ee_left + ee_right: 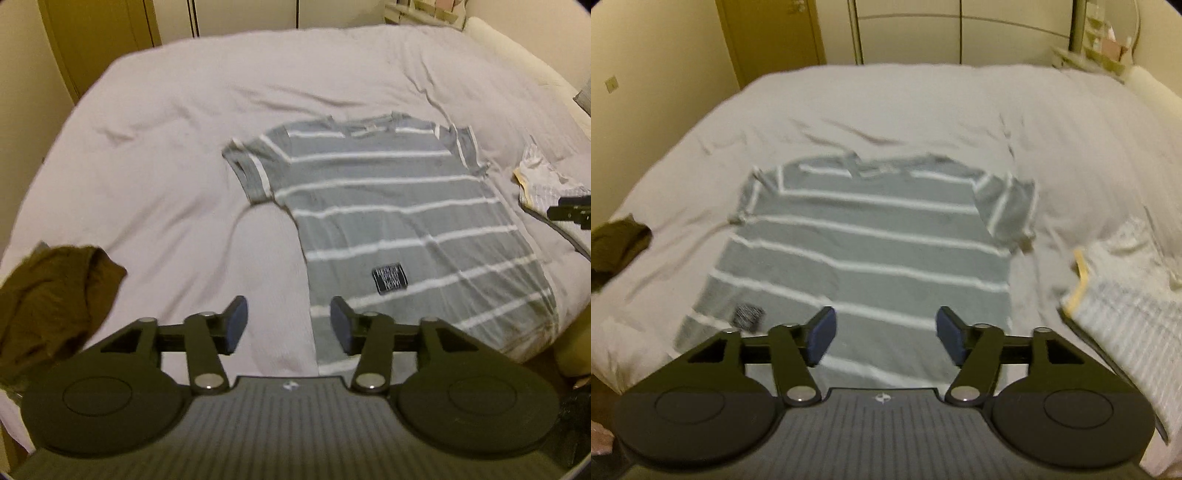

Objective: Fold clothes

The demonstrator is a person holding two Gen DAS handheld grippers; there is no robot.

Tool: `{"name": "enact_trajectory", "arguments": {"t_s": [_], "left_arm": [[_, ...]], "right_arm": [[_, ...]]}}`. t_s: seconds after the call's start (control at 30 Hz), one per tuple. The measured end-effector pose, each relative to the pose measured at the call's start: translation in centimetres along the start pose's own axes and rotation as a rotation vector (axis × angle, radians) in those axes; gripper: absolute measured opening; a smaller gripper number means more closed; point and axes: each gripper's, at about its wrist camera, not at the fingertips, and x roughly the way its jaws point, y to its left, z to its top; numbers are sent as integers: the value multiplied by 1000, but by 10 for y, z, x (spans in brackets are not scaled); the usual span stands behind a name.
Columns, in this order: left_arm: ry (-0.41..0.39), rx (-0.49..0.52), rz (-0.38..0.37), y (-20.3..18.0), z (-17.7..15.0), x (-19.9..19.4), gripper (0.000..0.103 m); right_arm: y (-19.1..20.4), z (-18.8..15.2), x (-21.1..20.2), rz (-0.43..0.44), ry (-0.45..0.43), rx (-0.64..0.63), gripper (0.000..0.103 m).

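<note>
Fingers [236, 321] of both grippers spread, empty, above the near hem of the flat striped T-shirt [399, 221].

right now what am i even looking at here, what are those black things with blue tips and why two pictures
These are two hand-held grippers a person carries, one per hand, each with a camera looking out along its fingers. One picture is from the left gripper, the other from the right gripper. Both stand open and hold nothing. The blue tips are the finger pads. Spread flat on the pale bed cover lies a grey T-shirt with white stripes, not yet folded. A crumpled brown garment sits to its left, and a white patterned garment with a yellow edge to its right.
</note>
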Motion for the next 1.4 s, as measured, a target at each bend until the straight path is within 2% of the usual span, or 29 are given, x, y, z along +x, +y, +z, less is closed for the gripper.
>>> {"name": "enact_trajectory", "arguments": {"t_s": [0.1, 0.23, 0.37, 0.5, 0.63, 0.83, 0.97, 1.13, 1.4], "left_arm": [[-17, 41, -17, 13, 9, 3, 46], [-38, 98, -43, 32, 20, 7, 62], [-59, 156, -68, 51, 32, 10, 66], [-80, 222, -95, 73, 45, 14, 82], [-90, 287, -120, 104, 59, 23, 94], [-55, 375, -141, 131, 67, 40, 101], [-34, 365, -144, 140, 69, 52, 101], [-10, 339, -143, 142, 71, 65, 101], [30, 329, -88, 126, 80, 78, 101]], "right_arm": [[21, 12, -4, 7, -15, 16, 73], [54, 22, -5, -2, -33, 35, 80], [92, 30, 0, -32, -38, 89, 85], [132, 40, 9, -61, -12, 182, 88], [177, 52, 17, -79, -20, 217, 88], [224, 60, 14, -98, -23, 272, 88], [234, 59, 14, -129, 8, 256, 88], [225, 58, 17, -151, 34, 273, 88], [203, 73, 39, -86, 48, 245, 88]]}}
